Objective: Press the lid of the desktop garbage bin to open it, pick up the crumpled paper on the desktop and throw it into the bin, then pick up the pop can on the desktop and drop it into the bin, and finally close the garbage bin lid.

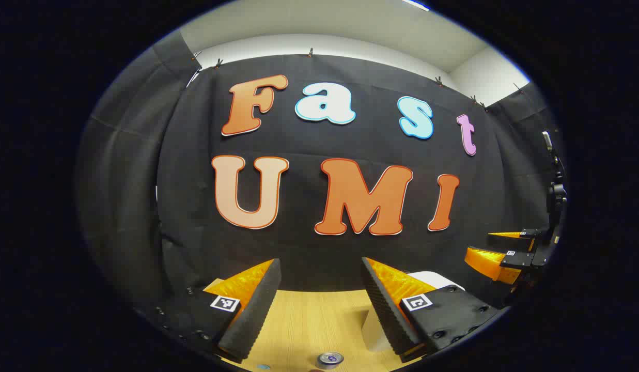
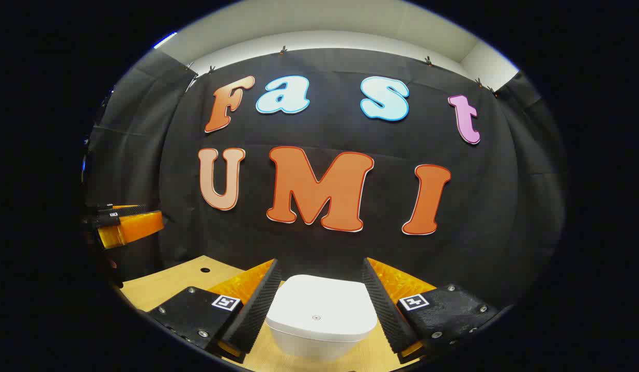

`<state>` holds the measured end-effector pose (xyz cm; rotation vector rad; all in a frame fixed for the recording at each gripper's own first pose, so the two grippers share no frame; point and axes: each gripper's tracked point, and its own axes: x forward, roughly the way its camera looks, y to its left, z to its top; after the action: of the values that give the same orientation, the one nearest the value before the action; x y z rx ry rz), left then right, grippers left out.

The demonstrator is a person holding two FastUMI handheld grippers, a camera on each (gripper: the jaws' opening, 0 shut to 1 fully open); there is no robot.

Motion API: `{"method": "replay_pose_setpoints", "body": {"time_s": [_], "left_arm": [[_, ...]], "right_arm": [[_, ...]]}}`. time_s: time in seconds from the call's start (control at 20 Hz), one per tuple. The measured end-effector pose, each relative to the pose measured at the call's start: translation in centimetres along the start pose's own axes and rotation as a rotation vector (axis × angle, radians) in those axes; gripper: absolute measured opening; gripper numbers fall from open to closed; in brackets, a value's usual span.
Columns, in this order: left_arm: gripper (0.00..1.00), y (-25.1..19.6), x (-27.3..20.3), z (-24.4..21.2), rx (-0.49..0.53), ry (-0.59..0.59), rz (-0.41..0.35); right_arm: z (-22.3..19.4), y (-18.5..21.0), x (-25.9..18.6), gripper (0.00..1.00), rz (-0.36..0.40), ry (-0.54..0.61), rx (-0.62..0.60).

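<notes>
Black cloth hangs behind a pale wooden surface (image 1: 319, 320), and I'm holding both grippers up above it. Through the left gripper view, my left gripper (image 1: 319, 289) has its jaws wide apart with nothing between them; down at the bottom edge I can see the top of the pop can (image 1: 329, 359) standing upright on the wood, and just beside my right-hand finger a white corner of the garbage bin (image 1: 376, 330) peeks out. Far off to the right, the right gripper (image 1: 497, 253) hangs in the air, its jaws apart too. Through the right gripper view, my right gripper (image 2: 319, 289) hovers with the bin (image 2: 322, 320) framed between its open fingers, not touching it. Its lid (image 2: 319, 302) is shut and flat. The left gripper (image 2: 128, 225) shows at the left edge, above a small hole (image 2: 205, 269) in the wood.
</notes>
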<state>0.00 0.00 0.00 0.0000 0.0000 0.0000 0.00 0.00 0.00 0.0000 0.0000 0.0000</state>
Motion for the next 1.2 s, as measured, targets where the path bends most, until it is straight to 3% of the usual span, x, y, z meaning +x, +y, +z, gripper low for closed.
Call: {"method": "replay_pose_setpoints", "body": {"time_s": [0.3, 0.4, 0.8, 0.9, 0.95, 1.0, 1.2], "left_arm": [[0.96, 0.6, -0.2, -0.9, 0.083, 0.038, 0.014], [1.0, 0.5, -0.9, -0.3, 0.095, 0.028, 0.016], [0.98, -0.2, -3.8, 1.0, 0.135, -0.016, 0.009], [0.97, 0.0, -4.3, 0.6, 0.146, -0.011, 0.014], [0.96, 0.2, -4.5, 0.4, 0.15, -0.008, 0.021], [1.0, 0.4, -4.6, 0.1, 0.154, 0.0, 0.026], [0.99, 1.1, -5.6, -0.3, 0.163, 0.008, 0.061]], "right_arm": [[-1.2, 0.3, -1.1, 0.96, 0.026, 0.041, -0.01], [-0.3, -0.5, -1.5, 0.96, 0.005, 0.019, -0.018], [1.0, -3.3, -1.9, 0.95, -0.062, -0.02, 0.008], [0.4, -3.3, -1.9, 0.88, -0.037, -0.009, -0.001], [0.1, -3.6, -1.7, 0.72, -0.035, 0.004, 0.0], [-0.2, -4.0, -1.6, 0.62, -0.034, 0.012, 0.004], [-1.2, -4.3, -0.4, 0.31, -0.013, 0.057, 0.034]]}}
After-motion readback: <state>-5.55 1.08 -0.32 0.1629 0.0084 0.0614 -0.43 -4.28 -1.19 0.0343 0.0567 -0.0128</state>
